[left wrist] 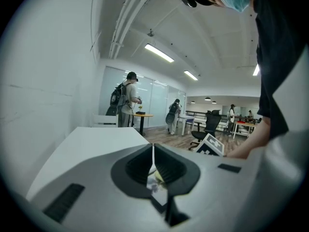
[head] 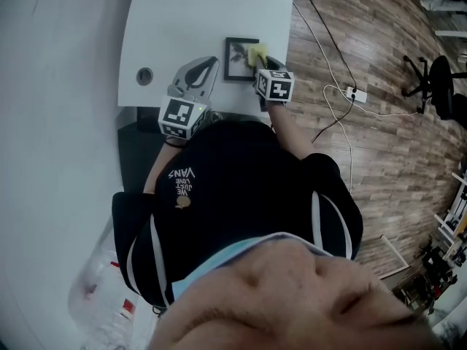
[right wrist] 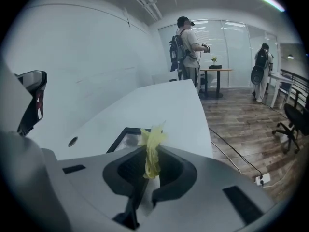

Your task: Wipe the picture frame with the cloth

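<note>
- The frame (head: 237, 58) is lying flat on the white counter (head: 190, 13), close to the edge by the person and not far from the right side.
- The yellow cloth (head: 257, 54) is sitting over the frame's right corner. I cannot tell if it is touching the glass.
- The right hand-held gripper (right wrist: 153, 154) is pinching the cloth in a bunch, and only a small tuft is sticking out past its tips.
- The left hand-held gripper (left wrist: 153, 161) is pressed together with nothing showing between its jaws. It is waiting just beside the frame's left side and is not holding it.
- What could go wrong, I think:
  - The frame could be sliding when the wiping is going on, because nothing is holding it down. A push toward the near edge could be sending it off the counter.
  - The hard tips could be scraping the glass, because so little cloth is poking out.
  - The cloth could be slipping out if it is catching on the frame's rim.
</note>
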